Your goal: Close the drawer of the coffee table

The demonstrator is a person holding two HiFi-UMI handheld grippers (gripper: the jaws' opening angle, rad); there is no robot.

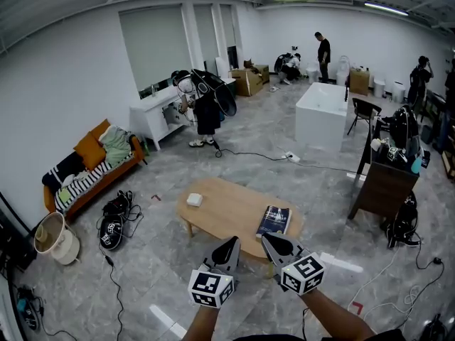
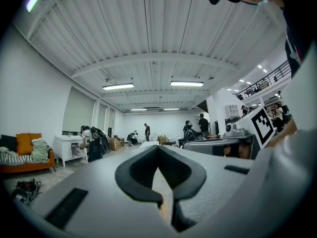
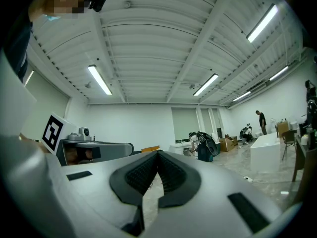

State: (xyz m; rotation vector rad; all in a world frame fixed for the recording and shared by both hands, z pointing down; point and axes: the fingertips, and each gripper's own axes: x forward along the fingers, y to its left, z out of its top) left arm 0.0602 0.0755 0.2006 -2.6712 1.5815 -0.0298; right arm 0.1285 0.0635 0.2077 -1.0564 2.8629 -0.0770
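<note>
A low wooden coffee table (image 1: 226,206) stands on the grey floor ahead of me. A dark blue book (image 1: 274,221) lies near its right end and a small white object (image 1: 194,199) near its left end. From here I cannot make out the table's drawer. Both grippers are held up close to me, short of the table's near edge and touching nothing. The left gripper (image 1: 230,242) (image 2: 158,148) has its jaws shut with nothing between them. So does the right gripper (image 1: 268,239) (image 3: 158,153). In both gripper views the jaws point out over the room, and the table is hidden.
An orange sofa (image 1: 91,163) stands along the left wall, with black bags (image 1: 114,220) and a pale bin (image 1: 55,239) on the floor nearby. A white block counter (image 1: 321,116) and a dark desk (image 1: 387,183) are to the right. Cables trail over the floor. Several people work at the back.
</note>
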